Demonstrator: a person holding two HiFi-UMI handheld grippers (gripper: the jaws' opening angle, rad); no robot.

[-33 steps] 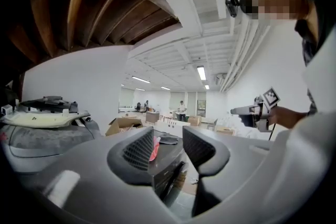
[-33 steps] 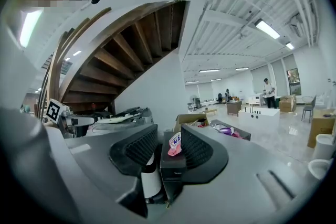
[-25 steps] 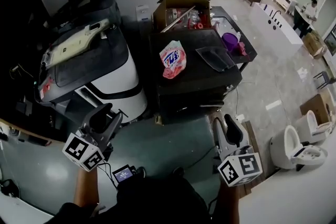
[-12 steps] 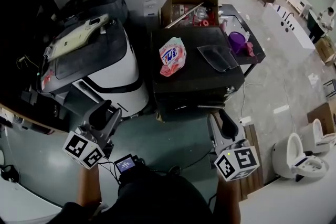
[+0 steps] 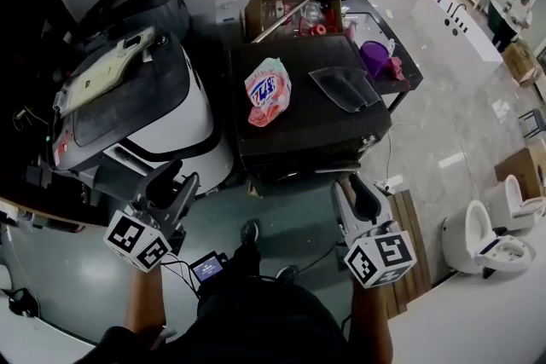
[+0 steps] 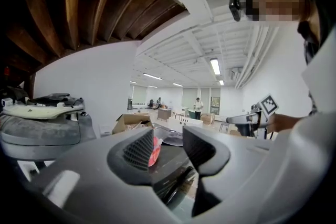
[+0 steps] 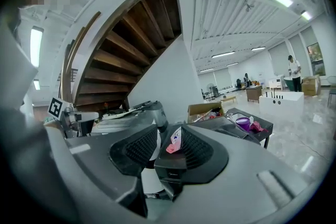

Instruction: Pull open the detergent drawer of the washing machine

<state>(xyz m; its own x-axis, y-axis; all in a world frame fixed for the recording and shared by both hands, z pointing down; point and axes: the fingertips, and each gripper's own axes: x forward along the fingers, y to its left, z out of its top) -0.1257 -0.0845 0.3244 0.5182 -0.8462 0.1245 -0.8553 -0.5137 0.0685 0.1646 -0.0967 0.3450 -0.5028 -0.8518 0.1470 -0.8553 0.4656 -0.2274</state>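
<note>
The washing machine is a black box in the middle of the head view, with a pink detergent bag on its top. Its front face is seen steeply, and I cannot make out the drawer there. My left gripper hovers off the machine's front left corner. My right gripper hovers just before the front right. Neither touches it. In the left gripper view the left gripper has its jaws nearly together and empty. The right gripper looks the same, with the machine beyond.
A white and black appliance stands left of the machine. Behind are a cardboard box and a black table with a purple bowl. A clear tray lies on the machine. A wooden pallet and a white toilet sit at the right.
Both grippers have moved a little closer to the machine's front and slightly lower. A shoe has come into view between them. The jaws look unchanged.
</note>
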